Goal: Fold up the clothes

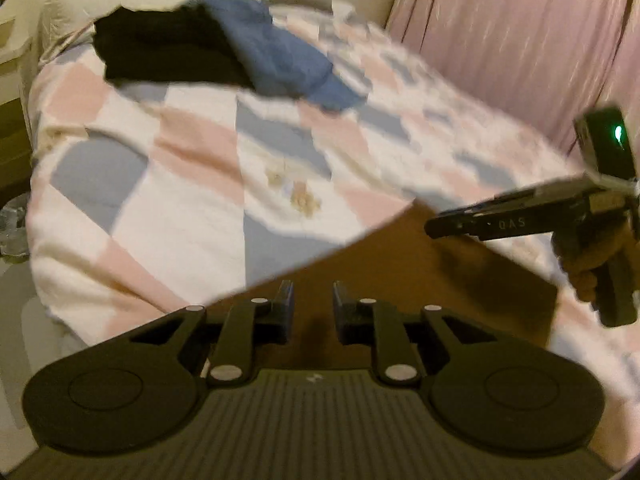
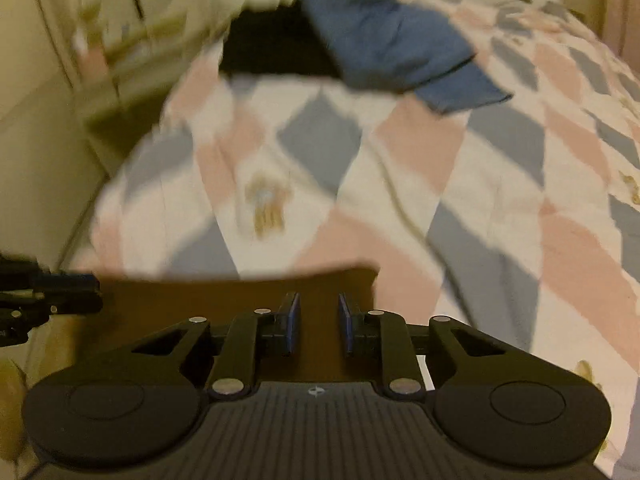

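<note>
You are working over a brown garment (image 1: 400,264) that is lying flat at the near edge of the bed (image 1: 192,200), on the checked quilt of pink, grey-blue and white. Your left gripper (image 1: 313,308) is hovering just above it with its fingers a narrow gap apart, gripping nothing. Your right gripper (image 2: 318,322) is doing the same near the garment's far edge (the pictures are blurred). Farther up the bed, a black garment (image 1: 160,52) and a blue garment (image 1: 280,60) are lying touching each other. A pink curtain (image 1: 520,40) is hanging beside the bed.
</note>
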